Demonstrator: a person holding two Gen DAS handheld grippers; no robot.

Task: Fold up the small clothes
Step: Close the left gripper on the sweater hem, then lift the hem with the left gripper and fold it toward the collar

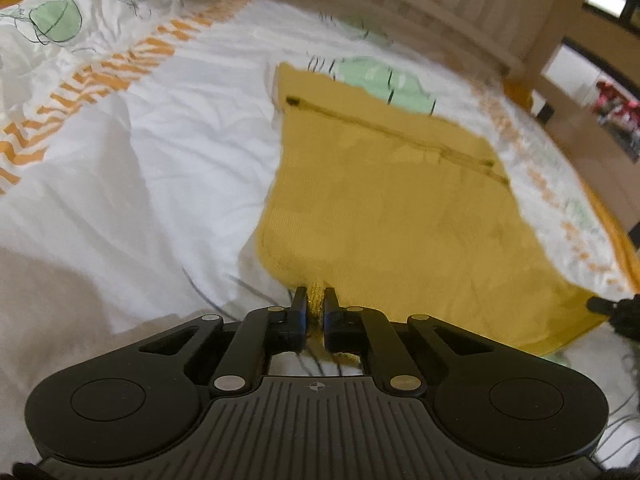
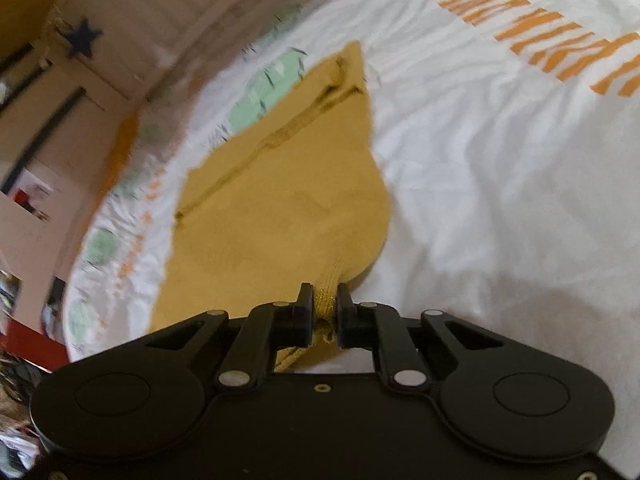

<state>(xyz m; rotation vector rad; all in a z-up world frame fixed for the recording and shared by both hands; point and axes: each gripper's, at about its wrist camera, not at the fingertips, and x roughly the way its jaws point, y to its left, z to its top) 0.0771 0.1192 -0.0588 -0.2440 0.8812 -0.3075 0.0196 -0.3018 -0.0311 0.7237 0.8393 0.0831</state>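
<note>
Gripped a near corner of the yellow garment [image 1: 392, 208] in each claw, left claw [image 1: 315, 300] and right claw [image 2: 324, 298] both pinched narrow on bunched fabric. Lay spread flat on the white bedsheet [image 1: 160, 168], far edge toward the headboard. Best carried forward level, keeping both corners even and taut.

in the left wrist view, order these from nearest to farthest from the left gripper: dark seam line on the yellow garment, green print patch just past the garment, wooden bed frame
1. dark seam line, across the yellow garment pinched by the left gripper, ahead and right.
2. green print patch on the bedsheet, just beyond the garment's far edge.
3. wooden bed frame, along the top.
</note>
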